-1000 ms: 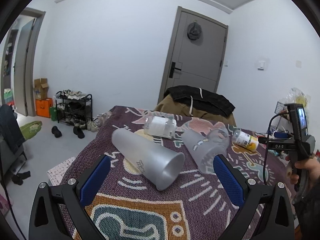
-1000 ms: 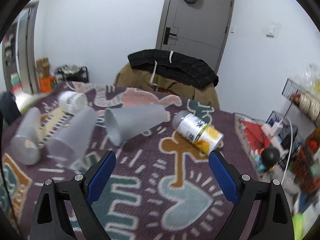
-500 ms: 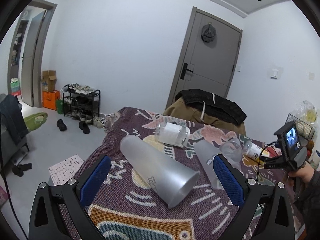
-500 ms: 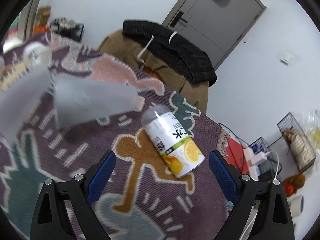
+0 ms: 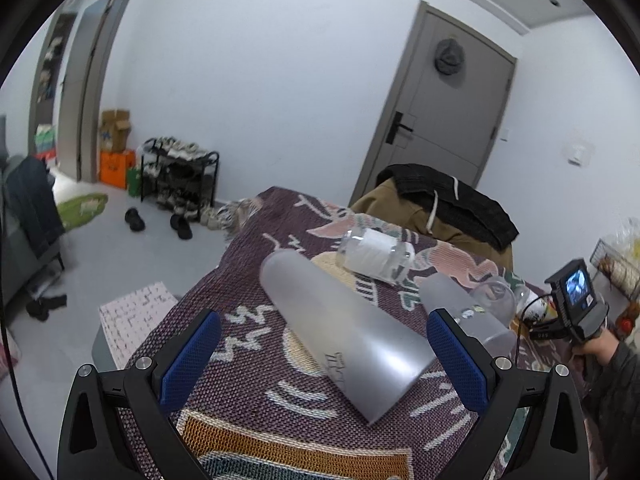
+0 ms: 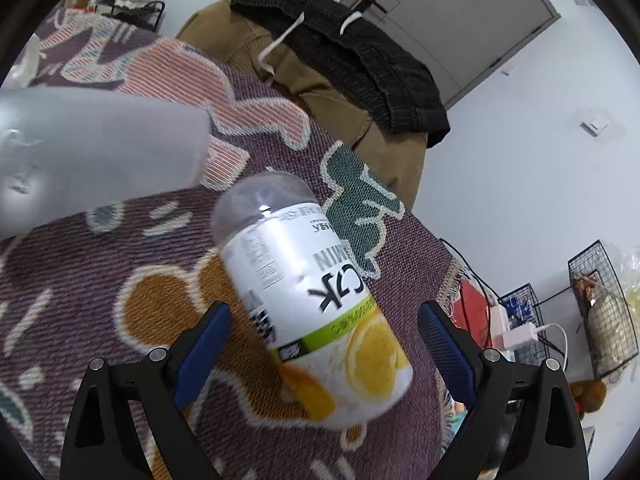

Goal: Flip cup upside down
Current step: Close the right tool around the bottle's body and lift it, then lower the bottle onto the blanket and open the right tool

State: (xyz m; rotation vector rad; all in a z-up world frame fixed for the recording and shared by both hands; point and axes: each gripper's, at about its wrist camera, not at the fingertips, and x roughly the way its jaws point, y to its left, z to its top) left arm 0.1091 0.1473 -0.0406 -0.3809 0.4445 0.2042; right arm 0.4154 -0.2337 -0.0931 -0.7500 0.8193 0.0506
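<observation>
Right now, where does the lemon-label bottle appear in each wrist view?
Left wrist: lemon-label bottle far right, mostly hidden behind the frosted cups, beside the other gripper's handle.
Right wrist: lemon-label bottle centre, lying on its side between the open jaws.
Shared landmark: black jacket over the chair.

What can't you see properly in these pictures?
- Left wrist view: the second frosted cup is partly behind the left tool's finger.
- Right wrist view: the lemon-label bottle has a blurred lower end; its cap cannot be made out.
- Right wrist view: a frosted cup is blurred and cut off at the left edge.
</observation>
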